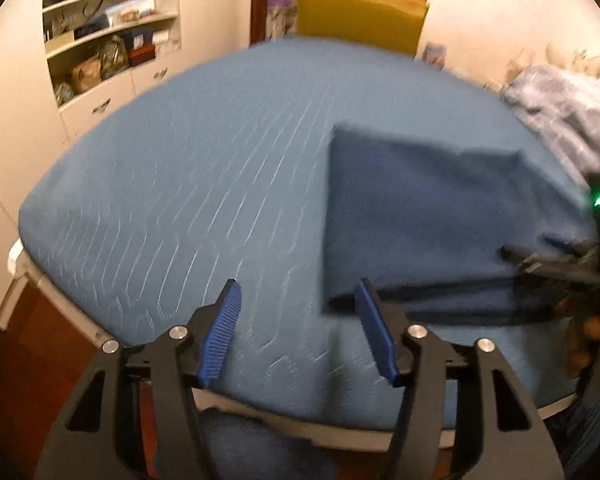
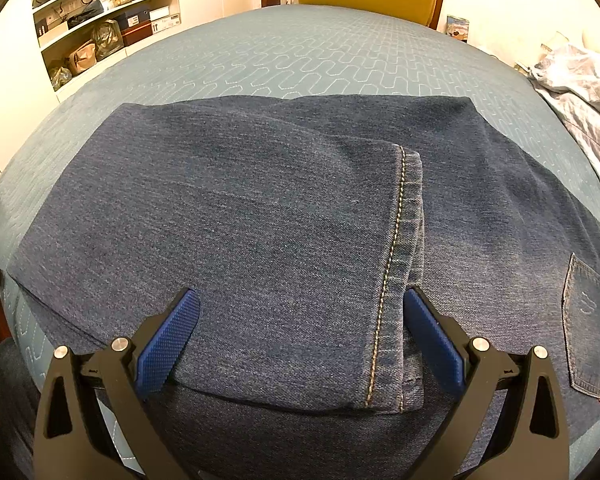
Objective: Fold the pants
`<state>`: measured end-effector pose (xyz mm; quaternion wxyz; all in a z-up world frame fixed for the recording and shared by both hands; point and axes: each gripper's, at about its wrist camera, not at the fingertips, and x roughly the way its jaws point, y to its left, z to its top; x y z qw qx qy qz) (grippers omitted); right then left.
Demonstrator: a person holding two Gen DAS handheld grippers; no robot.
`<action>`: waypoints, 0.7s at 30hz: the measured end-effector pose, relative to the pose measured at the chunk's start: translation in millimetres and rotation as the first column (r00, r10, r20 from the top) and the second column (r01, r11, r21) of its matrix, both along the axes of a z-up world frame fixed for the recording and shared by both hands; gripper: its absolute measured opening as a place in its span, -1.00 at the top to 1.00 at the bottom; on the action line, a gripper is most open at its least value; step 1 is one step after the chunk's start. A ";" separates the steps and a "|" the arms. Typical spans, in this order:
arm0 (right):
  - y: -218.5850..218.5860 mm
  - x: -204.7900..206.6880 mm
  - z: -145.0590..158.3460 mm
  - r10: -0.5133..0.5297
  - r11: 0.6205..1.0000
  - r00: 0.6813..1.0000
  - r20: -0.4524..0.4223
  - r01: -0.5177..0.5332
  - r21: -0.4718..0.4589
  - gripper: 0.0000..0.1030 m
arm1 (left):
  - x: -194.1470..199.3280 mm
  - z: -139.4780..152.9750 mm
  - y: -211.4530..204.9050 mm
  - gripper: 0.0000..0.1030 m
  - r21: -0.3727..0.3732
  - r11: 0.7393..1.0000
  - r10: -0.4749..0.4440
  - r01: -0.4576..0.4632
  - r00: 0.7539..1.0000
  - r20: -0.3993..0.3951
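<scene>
my right hand-held gripper [image 2: 300, 340] hangs open astride the hem end of the jeans [image 2: 260, 220], folded on the bed [image 2: 300, 52] — set to pinch there. left hand-held gripper [image 1: 298, 328] open too, off their left edge.

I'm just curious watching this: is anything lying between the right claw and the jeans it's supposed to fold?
Nothing visible is. The right claw is open right over the jeans, its fingers on either side of the folded-over leg hem, on the blue bedspread.
</scene>
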<state>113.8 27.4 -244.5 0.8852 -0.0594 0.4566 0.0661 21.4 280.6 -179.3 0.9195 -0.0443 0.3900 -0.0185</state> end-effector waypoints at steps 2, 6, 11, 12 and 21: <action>-0.3 -0.4 0.0 -0.001 1.000 1.000 0.003 0.001 -0.002 -0.90 | 1.9 10.0 -8.6 -0.07 -0.040 0.998 -0.056 0.058 0.997 0.046; -2.1 0.3 0.4 0.003 1.000 1.000 0.001 -0.003 0.001 -0.90 | 29.3 0.5 -47.8 0.04 -0.004 0.986 -0.168 0.169 0.985 0.041; -1.6 -1.5 21.8 -0.024 0.998 0.999 0.034 0.026 -0.058 -0.63 | 49.2 -30.0 -58.8 0.14 0.030 0.988 -0.153 0.155 0.987 -0.057; -1.8 -1.4 35.5 -0.016 0.999 0.997 0.071 0.020 -0.048 -0.45 | 48.0 -30.3 -57.7 0.14 0.028 0.987 -0.156 0.158 0.986 -0.056; -26.3 80.2 28.6 -0.003 0.999 1.000 -0.021 0.002 -0.046 0.59 | 58.3 -8.8 -64.7 0.15 0.047 0.986 -0.156 0.159 0.985 -0.071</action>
